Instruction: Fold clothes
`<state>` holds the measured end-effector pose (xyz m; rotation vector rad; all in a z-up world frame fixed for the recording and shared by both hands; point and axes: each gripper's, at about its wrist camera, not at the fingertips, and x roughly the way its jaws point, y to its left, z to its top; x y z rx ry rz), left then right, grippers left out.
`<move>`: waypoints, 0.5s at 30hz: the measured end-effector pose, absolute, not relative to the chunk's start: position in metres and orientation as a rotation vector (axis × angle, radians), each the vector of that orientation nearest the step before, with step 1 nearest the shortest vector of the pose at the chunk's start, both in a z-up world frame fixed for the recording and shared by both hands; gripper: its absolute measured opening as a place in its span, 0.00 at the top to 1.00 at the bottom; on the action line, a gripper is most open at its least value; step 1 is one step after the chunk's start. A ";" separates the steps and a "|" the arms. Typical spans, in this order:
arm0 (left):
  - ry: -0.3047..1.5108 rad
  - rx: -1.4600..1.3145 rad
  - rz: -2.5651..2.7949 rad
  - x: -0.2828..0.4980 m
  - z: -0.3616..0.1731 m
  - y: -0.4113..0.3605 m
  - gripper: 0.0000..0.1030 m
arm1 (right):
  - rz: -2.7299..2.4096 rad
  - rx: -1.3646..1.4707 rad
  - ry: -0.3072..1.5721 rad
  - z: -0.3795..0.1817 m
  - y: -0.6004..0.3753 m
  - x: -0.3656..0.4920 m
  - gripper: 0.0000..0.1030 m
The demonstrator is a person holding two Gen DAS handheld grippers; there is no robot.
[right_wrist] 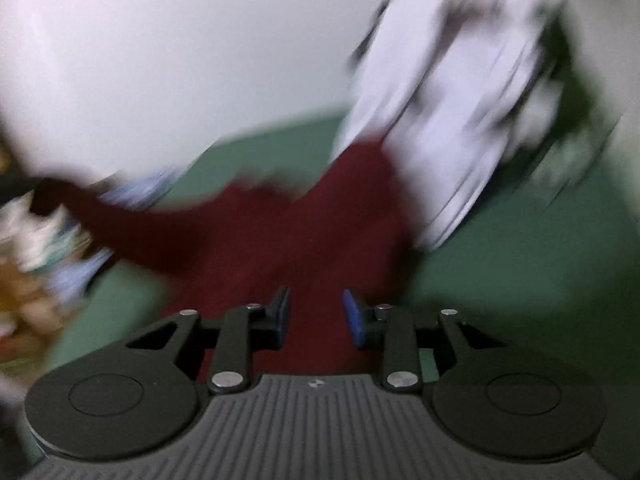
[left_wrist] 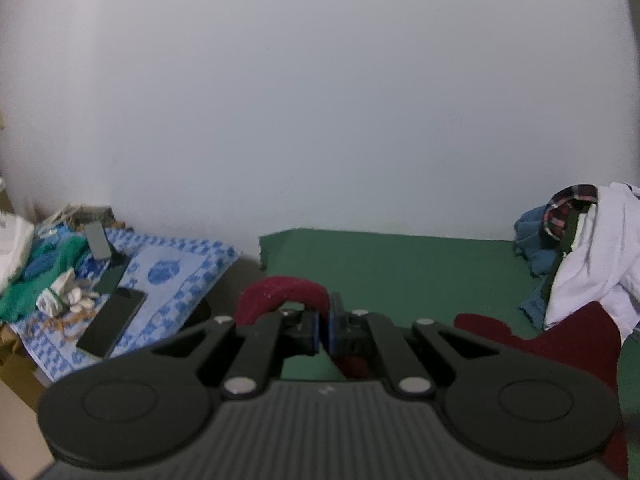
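maroon garment [left_wrist: 282,292] looped up between the pads of the left hand-held gripper [left_wrist: 324,326], whose jaws were clamped together on a fold of it, with the rest of the cloth trailing off to its right across the green surface [left_wrist: 400,264]. the right hand-held gripper [right_wrist: 316,314] stood with its jaws apart and nothing pinched, the same maroon garment [right_wrist: 280,232] spread just ahead of and beneath its blue pads [right_wrist: 354,314]. a heap of white and plaid clothes [left_wrist: 584,256] sat ahead to the right of the left hand-held gripper, and phones [left_wrist: 112,324] on a blue patterned cloth [left_wrist: 168,276] lay to its left.
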<state>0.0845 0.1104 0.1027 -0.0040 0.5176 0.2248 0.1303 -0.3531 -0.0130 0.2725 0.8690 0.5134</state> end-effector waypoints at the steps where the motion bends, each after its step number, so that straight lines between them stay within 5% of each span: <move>1: 0.513 0.004 0.220 0.084 0.105 0.106 0.99 | 0.556 0.284 0.932 -0.024 -0.347 0.121 0.72; 4: 0.501 0.015 0.175 0.077 0.111 0.096 0.99 | 0.517 0.177 0.893 -0.036 -0.339 0.095 0.91; 7: 0.483 0.045 0.103 0.064 0.114 0.083 0.99 | 0.520 0.213 0.837 -0.026 -0.340 0.069 0.82; 15: 0.477 0.163 -0.138 0.031 0.093 0.043 0.99 | 0.463 0.152 0.878 -0.026 -0.315 0.030 0.89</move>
